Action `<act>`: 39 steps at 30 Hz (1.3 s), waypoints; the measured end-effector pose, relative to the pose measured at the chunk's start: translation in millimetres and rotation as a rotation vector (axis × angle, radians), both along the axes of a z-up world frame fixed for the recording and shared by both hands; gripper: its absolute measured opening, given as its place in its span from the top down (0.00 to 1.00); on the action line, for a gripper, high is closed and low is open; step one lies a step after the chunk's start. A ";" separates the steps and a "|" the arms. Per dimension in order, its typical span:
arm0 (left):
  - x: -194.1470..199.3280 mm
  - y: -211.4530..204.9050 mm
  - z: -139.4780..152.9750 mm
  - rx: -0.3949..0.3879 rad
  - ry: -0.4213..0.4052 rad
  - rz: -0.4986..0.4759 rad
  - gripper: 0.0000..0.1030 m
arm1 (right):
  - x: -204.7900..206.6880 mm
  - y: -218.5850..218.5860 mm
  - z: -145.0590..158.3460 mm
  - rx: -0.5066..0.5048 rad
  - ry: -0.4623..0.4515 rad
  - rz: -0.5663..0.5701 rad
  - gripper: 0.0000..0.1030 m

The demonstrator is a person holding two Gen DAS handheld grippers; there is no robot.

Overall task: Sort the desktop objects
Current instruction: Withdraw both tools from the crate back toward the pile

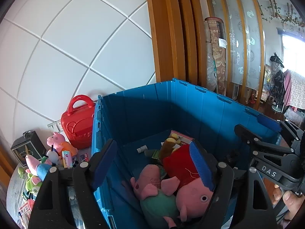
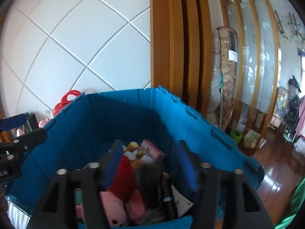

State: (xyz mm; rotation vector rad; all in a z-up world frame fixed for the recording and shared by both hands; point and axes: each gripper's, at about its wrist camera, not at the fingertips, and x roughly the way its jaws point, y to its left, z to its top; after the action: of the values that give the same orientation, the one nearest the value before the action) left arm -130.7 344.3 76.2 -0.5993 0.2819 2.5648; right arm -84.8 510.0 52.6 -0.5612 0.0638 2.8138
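Observation:
A blue crate (image 1: 190, 110) (image 2: 118, 118) fills the middle of both views. Inside lie a pink pig plush in a red dress (image 1: 181, 164) (image 2: 124, 179), a pig plush in green (image 1: 158, 202), a brown plush (image 1: 169, 145) and a pink box (image 2: 152, 149). My left gripper (image 1: 152, 164) hangs open over the crate's left side, one finger above the red-dressed pig, nothing gripped. My right gripper (image 2: 150, 164) is open above the crate; a dark blurred object (image 2: 148, 183) shows below, between its fingers, with the pads apart from it. Each gripper also appears in the other's view, the right gripper (image 1: 255, 127) and the left gripper (image 2: 22, 127).
Left of the crate the table holds a red toy case (image 1: 78, 122), several small plush toys (image 1: 59, 143) and a black box (image 1: 27, 149). A white tiled wall stands behind. On the right are a wooden frame (image 2: 177, 47), a rolled carpet (image 2: 227, 80) and a wood floor (image 2: 276, 162).

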 end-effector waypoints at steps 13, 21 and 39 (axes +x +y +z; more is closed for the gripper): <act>15.5 -31.0 5.5 0.061 0.043 0.058 0.15 | 20.7 -33.5 13.5 0.091 0.027 0.012 0.00; 29.5 -78.6 10.1 0.109 0.105 0.152 0.15 | 27.4 -71.6 21.3 0.085 0.057 0.106 0.00; 4.9 -236.7 -12.6 0.150 0.085 0.358 0.15 | -18.3 -226.5 26.3 0.114 0.043 0.336 0.00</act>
State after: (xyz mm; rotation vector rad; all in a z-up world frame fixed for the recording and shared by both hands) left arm -125.8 107.6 63.6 -0.5244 0.0072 2.9269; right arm -103.1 283.5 78.9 -0.5279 -0.1993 3.1278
